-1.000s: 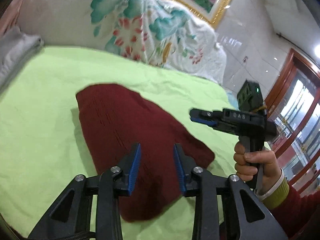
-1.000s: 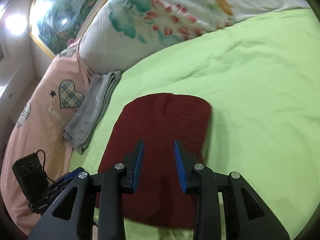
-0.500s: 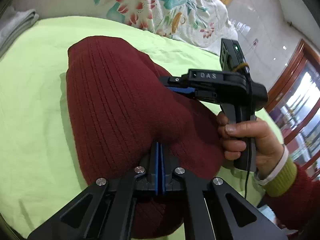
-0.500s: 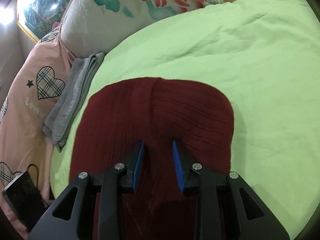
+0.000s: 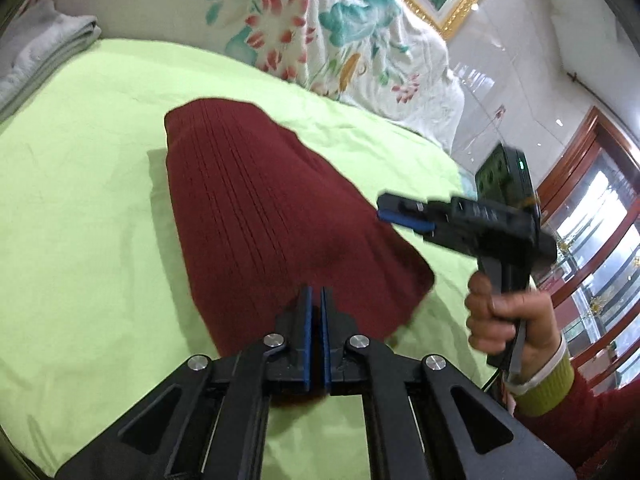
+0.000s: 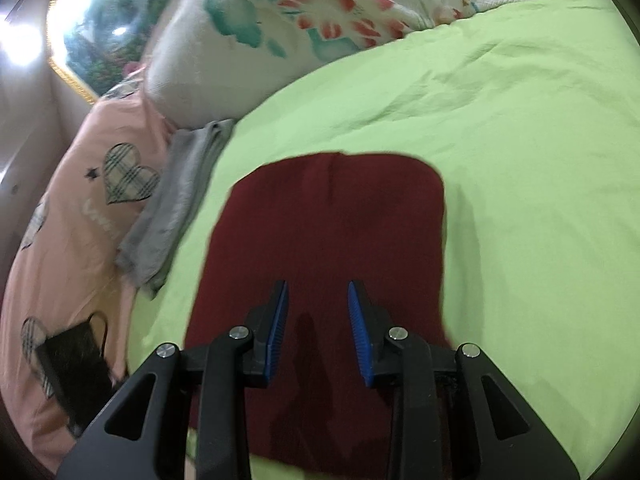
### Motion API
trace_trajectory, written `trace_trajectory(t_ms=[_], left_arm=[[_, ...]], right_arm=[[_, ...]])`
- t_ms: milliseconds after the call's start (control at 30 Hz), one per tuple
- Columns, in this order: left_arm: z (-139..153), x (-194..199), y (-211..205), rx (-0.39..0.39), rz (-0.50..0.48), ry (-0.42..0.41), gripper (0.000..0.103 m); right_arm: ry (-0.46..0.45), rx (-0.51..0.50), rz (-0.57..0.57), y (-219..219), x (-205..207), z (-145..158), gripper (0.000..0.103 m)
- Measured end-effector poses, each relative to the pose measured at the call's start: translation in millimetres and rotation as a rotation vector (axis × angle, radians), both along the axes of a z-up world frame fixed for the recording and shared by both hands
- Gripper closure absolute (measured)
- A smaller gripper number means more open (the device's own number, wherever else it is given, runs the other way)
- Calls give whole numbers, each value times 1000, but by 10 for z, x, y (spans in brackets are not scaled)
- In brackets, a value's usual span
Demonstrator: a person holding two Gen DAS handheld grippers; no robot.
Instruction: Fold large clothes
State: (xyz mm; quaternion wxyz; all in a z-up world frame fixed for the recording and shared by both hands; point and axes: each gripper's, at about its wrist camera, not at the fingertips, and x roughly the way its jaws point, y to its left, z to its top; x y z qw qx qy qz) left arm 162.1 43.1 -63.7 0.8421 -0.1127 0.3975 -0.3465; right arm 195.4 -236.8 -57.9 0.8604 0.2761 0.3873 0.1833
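Ribbed maroon knit garment, folded to a rounded slab, lies mid-bed on the smooth lime-green sheet, clear of its edges. Left gripper: blue pads nearly together, nothing visibly between them. Right gripper: ridged blue pads apart, empty, above the knit. Grey folded cloth at the sheet's edge.

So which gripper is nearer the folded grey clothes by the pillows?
Left. The left gripper is on the side of the dark red sweater nearer the grey clothes; the right gripper is on the far side.
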Motion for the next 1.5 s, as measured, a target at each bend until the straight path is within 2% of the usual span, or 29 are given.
trace_trajectory(t_ms=[67, 133, 200, 267, 400, 500, 567, 833, 967, 1033, 1133, 1200, 1300, 1367, 1500], left_arm=[[45, -101, -26, 3, -30, -20, 97], [22, -170, -124, 63, -51, -38, 97], [-84, -151, -233, 130, -61, -23, 98], [-183, -122, -262, 154, -60, 1, 98], [-319, -109, -298, 188, -56, 16, 102], [-346, -111, -296, 199, -44, 10, 102], [-363, -106, -316, 210, -40, 0, 102], [-415, -124, -377, 220, -23, 3, 102], [-229, -134, -307, 160, 1, 28, 102], [-39, -162, -252, 125, 10, -12, 100], [171, -93, -200, 110, 60, -56, 86], [217, 38, -181, 99, 96, -50, 86], [167, 280, -260, 148, 153, -25, 88], [75, 404, -323, 187, 149, -7, 87], [-23, 427, -405, 243, 128, -18, 85]], right_arm=[[-2, 15, 27, 44, -146, -26, 71], [1, 17, 52, 82, -271, -74, 71], [35, -38, 36, 86, -349, -185, 71], [88, -79, 1, 32, -365, -320, 71], [120, -19, -36, -129, -363, -494, 75], [111, -85, -20, -50, -328, -477, 75], [109, -93, -23, -29, -324, -481, 75], [115, -62, -35, -49, -392, -437, 73], [65, -45, -38, -55, -414, -255, 72], [30, -42, -49, -82, -376, -129, 71], [-5, -51, -50, -77, -218, 18, 70], [-16, -73, -41, -10, -28, 75, 70], [-6, -80, -28, 88, 224, 61, 69], [10, -106, -39, 152, 363, 19, 69], [99, -129, -12, 202, 554, -299, 70]])
